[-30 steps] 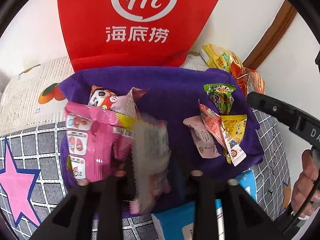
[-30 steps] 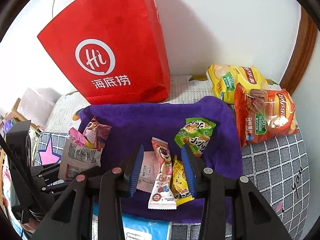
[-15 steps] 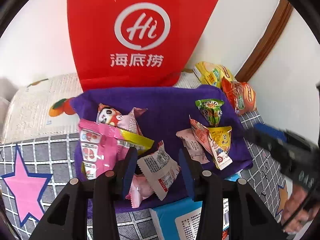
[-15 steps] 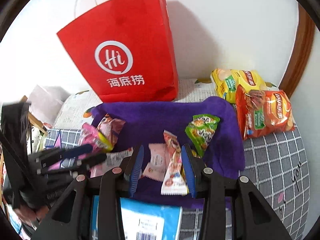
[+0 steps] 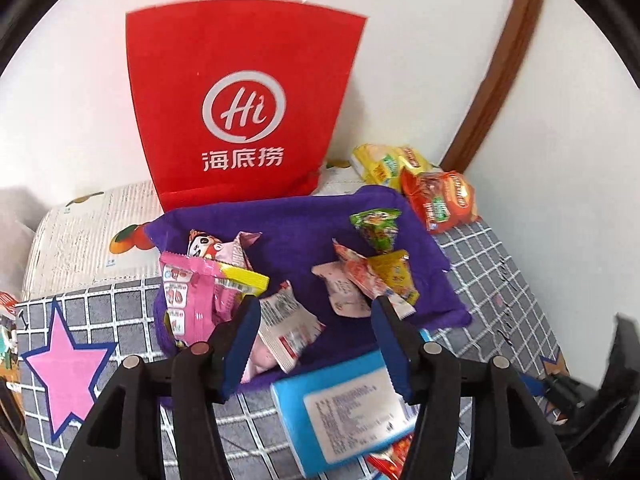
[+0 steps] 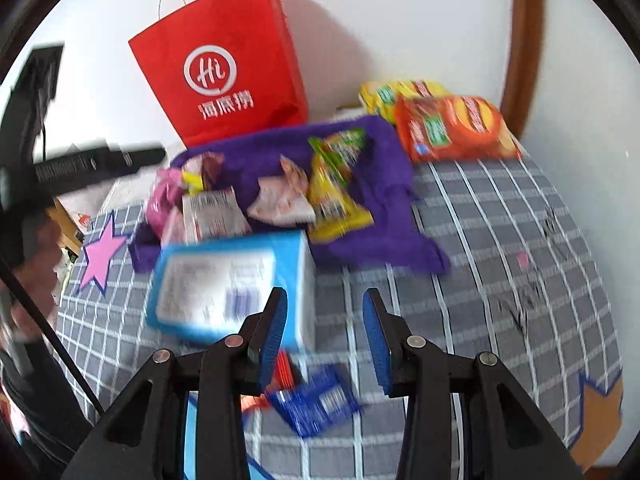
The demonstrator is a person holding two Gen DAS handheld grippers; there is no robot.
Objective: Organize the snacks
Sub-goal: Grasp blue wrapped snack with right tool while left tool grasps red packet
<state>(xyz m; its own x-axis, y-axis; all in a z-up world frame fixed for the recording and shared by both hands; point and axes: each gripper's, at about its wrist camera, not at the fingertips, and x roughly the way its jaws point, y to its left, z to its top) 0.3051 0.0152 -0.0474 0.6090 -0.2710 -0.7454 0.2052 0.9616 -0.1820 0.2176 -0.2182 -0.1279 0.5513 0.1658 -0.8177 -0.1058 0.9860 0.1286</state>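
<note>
A purple cloth (image 5: 296,220) (image 6: 384,148) lies on the grey checked surface with several small snack packets on it. A pink packet (image 5: 192,296) and a white printed packet (image 5: 286,322) lie at its left front. A green packet (image 5: 376,226), a yellow one (image 5: 394,276) and a pale pink one (image 5: 340,290) lie at its right. My left gripper (image 5: 316,320) is open and empty above the cloth's front edge. My right gripper (image 6: 325,312) is open and empty, over the checked surface in front of the cloth, near a small blue packet (image 6: 316,402).
A red paper bag (image 5: 240,100) (image 6: 224,64) stands against the wall behind the cloth. Yellow (image 6: 400,94) and orange (image 6: 452,128) chip bags lie at the back right. A blue box (image 5: 344,404) (image 6: 232,284) lies in front of the cloth. A wooden frame (image 5: 496,64) runs up the right wall.
My left gripper has let go of the white printed packet, which now lies on the cloth, and has drawn back. My right gripper has pulled back off the cloth toward the near right.
</note>
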